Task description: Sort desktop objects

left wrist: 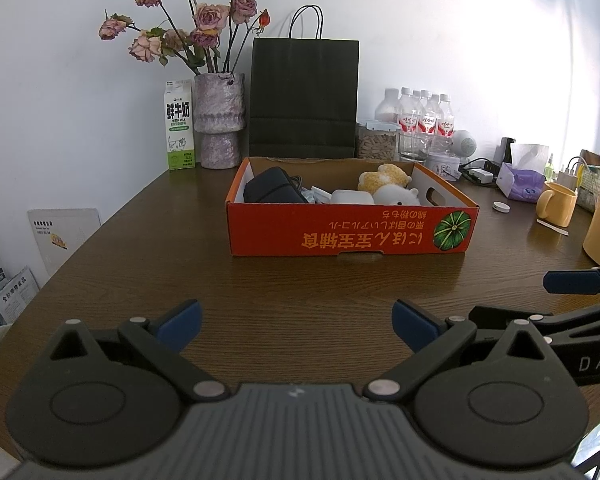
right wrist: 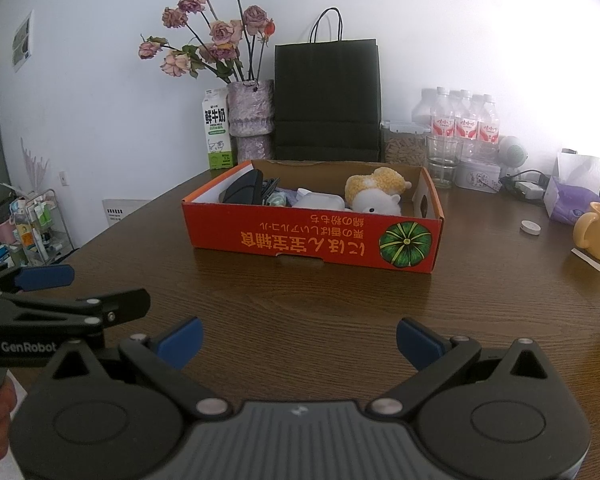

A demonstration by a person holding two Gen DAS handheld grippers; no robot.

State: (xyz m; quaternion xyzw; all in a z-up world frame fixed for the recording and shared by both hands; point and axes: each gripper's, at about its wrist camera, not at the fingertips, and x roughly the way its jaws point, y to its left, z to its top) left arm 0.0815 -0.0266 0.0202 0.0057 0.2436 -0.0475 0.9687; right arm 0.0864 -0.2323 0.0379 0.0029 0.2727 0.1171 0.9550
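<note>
An orange cardboard box [left wrist: 350,232] [right wrist: 312,240] stands in the middle of the brown table. It holds a black pouch [left wrist: 274,190] [right wrist: 246,192], a white case [left wrist: 352,197] [right wrist: 320,202], a white plush toy [left wrist: 398,196] [right wrist: 376,202] and a yellow plush toy [left wrist: 384,176] [right wrist: 378,182]. My left gripper [left wrist: 296,326] is open and empty, low over the table in front of the box. My right gripper [right wrist: 298,344] is open and empty beside it. Each gripper shows at the edge of the other's view.
Along the wall stand a milk carton [left wrist: 179,126], a vase of dried roses [left wrist: 219,120], a black paper bag [left wrist: 304,98], water bottles [left wrist: 424,114], a glass [right wrist: 444,160] and a tin [right wrist: 478,176]. A yellow mug [left wrist: 556,204], tissue pack [left wrist: 520,184] and small white disc [left wrist: 501,207] lie right.
</note>
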